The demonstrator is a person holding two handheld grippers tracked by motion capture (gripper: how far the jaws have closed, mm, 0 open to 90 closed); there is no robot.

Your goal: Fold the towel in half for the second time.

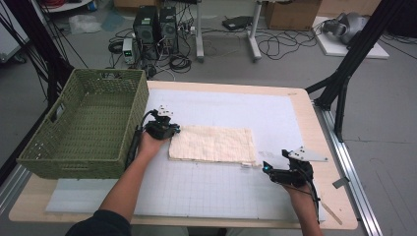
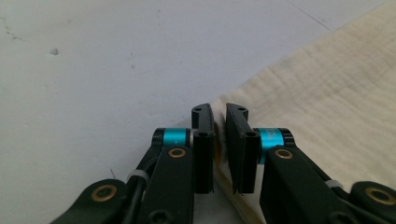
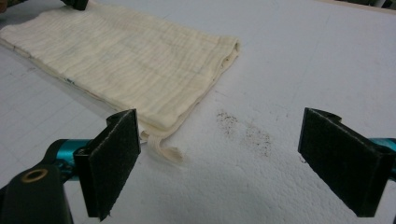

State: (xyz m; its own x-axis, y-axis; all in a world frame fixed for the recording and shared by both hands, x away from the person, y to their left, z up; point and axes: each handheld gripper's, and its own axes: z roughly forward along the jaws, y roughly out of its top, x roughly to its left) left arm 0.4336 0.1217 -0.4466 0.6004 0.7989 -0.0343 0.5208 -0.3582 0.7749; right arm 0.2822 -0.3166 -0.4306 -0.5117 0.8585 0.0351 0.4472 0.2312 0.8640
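A cream folded cloth [image 1: 211, 143] lies flat on the white gridded mat [image 1: 275, 113] in the middle of the table. My left gripper [image 1: 173, 132] is at the cloth's far left corner. In the left gripper view its jaws [image 2: 219, 112] stand almost together with the edge of the cloth [image 2: 336, 93] pinched between the pads. My right gripper [image 1: 265, 167] rests on the mat just off the cloth's near right corner. In the right gripper view it [image 3: 219, 116] is wide open with bare mat between its pads, and the cloth [image 3: 121, 56] lies ahead to the left.
A green woven basket [image 1: 123, 103] stands at the table's left, close behind my left hand. A loose strip [image 3: 163, 151] sticks out of the cloth's near corner. Dark specks [image 3: 243, 130] mark the mat. A thin wooden stick [image 1: 332, 211] lies near the front right edge.
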